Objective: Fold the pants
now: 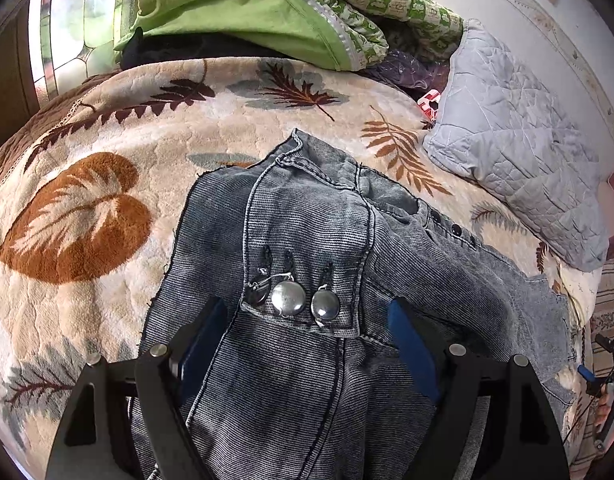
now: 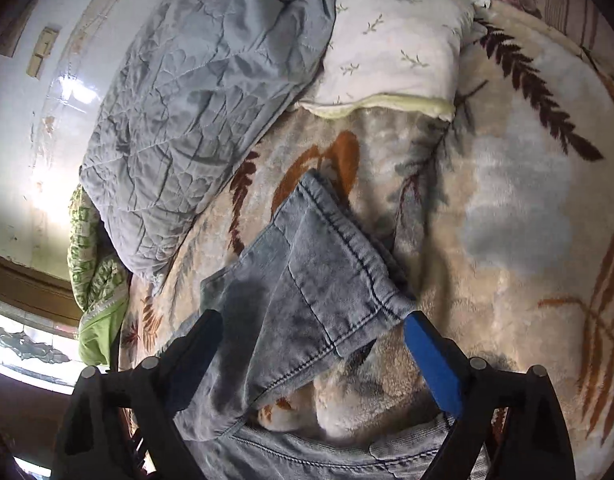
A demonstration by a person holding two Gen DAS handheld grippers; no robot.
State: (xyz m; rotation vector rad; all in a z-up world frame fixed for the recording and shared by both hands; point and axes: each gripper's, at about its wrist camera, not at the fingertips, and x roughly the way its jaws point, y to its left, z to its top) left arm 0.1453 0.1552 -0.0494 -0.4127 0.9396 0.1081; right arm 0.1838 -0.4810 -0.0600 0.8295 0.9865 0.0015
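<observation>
Grey-blue denim pants (image 1: 307, 216) lie on a leaf-patterned blanket (image 1: 107, 208), waistband up, with metal buttons (image 1: 287, 297) showing. My left gripper (image 1: 307, 306) stands wide over the waistband, the cloth lying between its blue pads (image 1: 411, 344) without being pinched. In the right wrist view a folded pant leg hem (image 2: 339, 248) lies between the spread fingers of my right gripper (image 2: 311, 316). Its right blue pad (image 2: 431, 356) sits just beside the hem's corner and nothing is gripped. The right gripper also shows at the left wrist view's right edge (image 1: 603, 368).
A grey quilted cover (image 1: 515, 144) lies to the right of the pants. A green quilt pile (image 1: 267, 12) sits at the back by a window. A cream pillow (image 2: 395, 44) rests beyond the hem. A white wall (image 2: 47, 120) borders the bed.
</observation>
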